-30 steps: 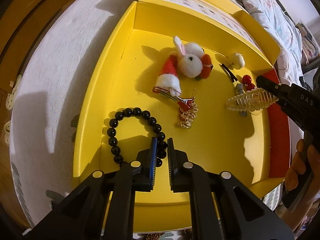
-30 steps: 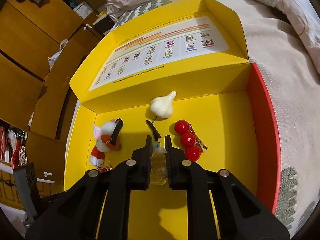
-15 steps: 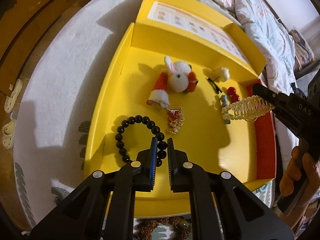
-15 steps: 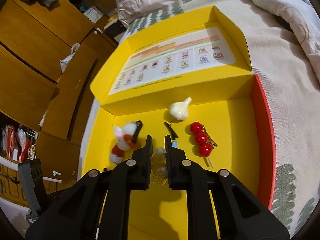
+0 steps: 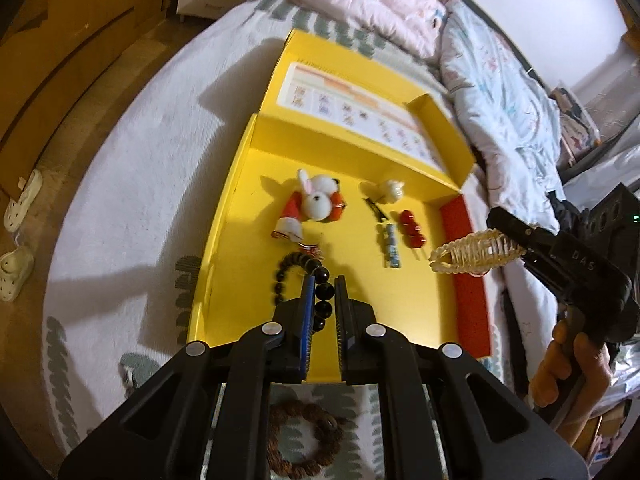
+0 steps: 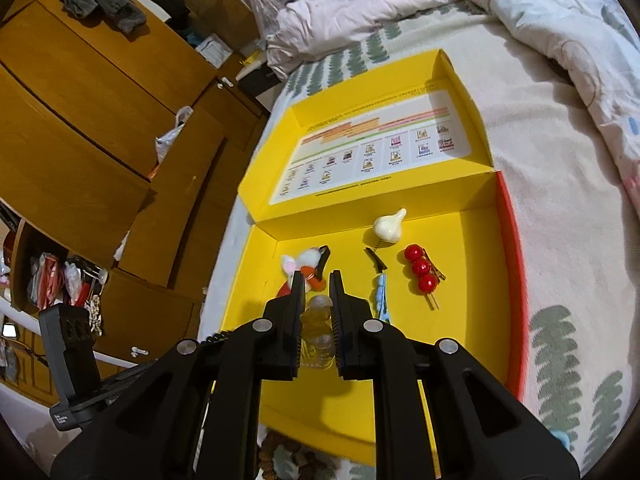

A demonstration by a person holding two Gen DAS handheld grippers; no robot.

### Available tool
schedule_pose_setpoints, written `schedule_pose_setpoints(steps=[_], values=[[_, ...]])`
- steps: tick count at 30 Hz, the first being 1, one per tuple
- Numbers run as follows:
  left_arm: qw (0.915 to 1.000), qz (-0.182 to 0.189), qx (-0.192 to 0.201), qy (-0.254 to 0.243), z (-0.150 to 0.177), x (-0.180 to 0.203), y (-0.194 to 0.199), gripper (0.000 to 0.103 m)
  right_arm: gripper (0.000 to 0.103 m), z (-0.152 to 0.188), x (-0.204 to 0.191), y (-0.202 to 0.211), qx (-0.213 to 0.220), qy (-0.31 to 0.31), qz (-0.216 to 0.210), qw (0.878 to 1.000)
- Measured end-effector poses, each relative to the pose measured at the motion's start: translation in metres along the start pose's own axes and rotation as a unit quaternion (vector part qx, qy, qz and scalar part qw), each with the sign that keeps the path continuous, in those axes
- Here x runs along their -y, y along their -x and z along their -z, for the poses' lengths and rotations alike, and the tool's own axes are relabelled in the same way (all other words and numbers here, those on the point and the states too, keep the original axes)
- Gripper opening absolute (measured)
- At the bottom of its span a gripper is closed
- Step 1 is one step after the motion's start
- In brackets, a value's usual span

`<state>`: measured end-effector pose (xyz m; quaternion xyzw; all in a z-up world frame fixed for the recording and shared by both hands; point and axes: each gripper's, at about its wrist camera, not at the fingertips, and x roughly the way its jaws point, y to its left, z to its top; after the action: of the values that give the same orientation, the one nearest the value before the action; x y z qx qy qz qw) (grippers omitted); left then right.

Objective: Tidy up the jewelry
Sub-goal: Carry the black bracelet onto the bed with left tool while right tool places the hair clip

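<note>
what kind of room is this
Most likely a bedroom: the yellow box of trinkets sits on a bed with a rumpled quilt, beside wooden wardrobes, with slippers on the floor.

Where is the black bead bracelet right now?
In the left wrist view, the bracelet hangs pinched in the left gripper, above the yellow box, near the bunny toy.

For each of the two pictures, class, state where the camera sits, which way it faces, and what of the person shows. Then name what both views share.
Left wrist: behind the left tongs, facing steeply down into the yellow box; they grip a black bead bracelet. The right tongs and hand show.
Right wrist: behind the right tongs, facing down into the box; they grip a clear hair clip. No hand shows.
Shared: box, plush rabbit, red berries, bed.
</note>
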<state>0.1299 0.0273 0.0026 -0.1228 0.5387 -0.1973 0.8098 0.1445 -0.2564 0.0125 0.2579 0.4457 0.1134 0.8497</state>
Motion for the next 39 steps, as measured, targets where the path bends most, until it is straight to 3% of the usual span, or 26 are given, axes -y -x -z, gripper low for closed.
schedule_pose_setpoints(steps=[7, 11, 21, 28, 39], values=[[0.9992, 0.032, 0.008, -0.024, 0.035, 0.014, 0.041, 0.010, 0.013, 0.029, -0.005, 0.056, 0.014, 0.008, 0.004, 1.000], [0.9981, 0.060, -0.009, -0.013, 0.067, 0.003, 0.055, 0.010, 0.013, 0.052, 0.009, 0.085, 0.016, -0.002, 0.016, 1.000], [0.9970, 0.053, -0.027, -0.050, 0.142, -0.006, 0.068, 0.010, 0.013, 0.102, 0.072, 0.159, 0.040, -0.047, 0.054, 0.997], [0.9950, 0.055, -0.067, -0.048, 0.178, -0.014, 0.047, 0.010, 0.013, 0.101, 0.124, 0.152, 0.024, -0.093, 0.066, 0.993], [0.9954, -0.035, -0.083, -0.031, 0.169, -0.049, 0.017, 0.010, 0.013, 0.076, 0.170, 0.110, 0.000, -0.115, 0.077, 0.990]])
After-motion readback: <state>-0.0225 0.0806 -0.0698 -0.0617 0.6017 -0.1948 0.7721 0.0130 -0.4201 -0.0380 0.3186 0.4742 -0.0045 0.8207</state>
